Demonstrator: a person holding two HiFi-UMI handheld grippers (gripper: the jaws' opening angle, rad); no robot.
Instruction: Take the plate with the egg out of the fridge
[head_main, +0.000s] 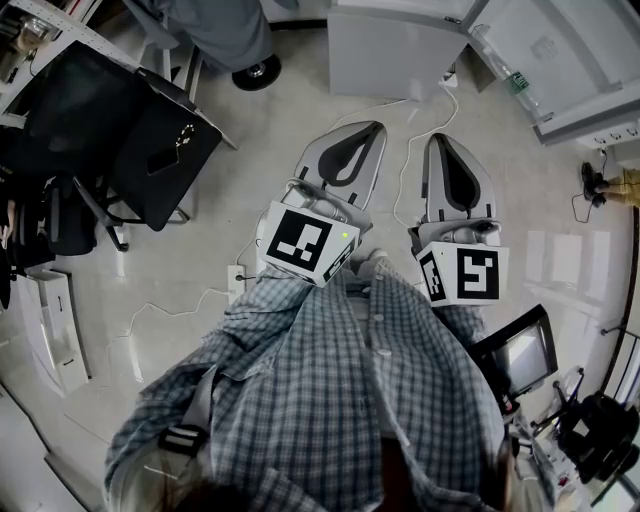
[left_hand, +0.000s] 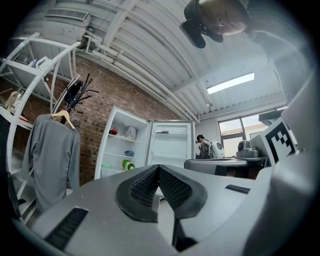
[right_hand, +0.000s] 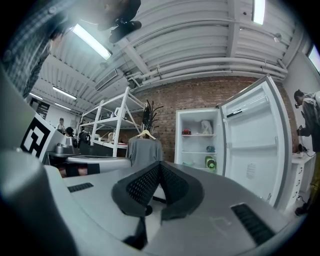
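The white fridge (head_main: 395, 45) stands open ahead of me, a few steps off, its door (head_main: 560, 60) swung out to the right. Both gripper views look into the fridge (left_hand: 125, 150) (right_hand: 197, 142). Its shelves hold a red item (left_hand: 114, 131), a white item (left_hand: 131, 133), a blue item (left_hand: 129, 153) and a green container (left_hand: 129, 165). At this distance I cannot make out a plate with an egg. My left gripper (head_main: 365, 128) (left_hand: 158, 167) and right gripper (head_main: 440, 140) (right_hand: 160, 163) point at the fridge side by side. Both have their jaws shut on nothing.
A black chair (head_main: 150, 140) stands on the left and white cables (head_main: 180, 300) run over the floor. A grey shirt on a hanger (left_hand: 52, 155) and a metal rack (right_hand: 107, 135) stand left of the fridge. A monitor (head_main: 520, 355) sits at my right. Another person's shoe (head_main: 255, 72) is ahead.
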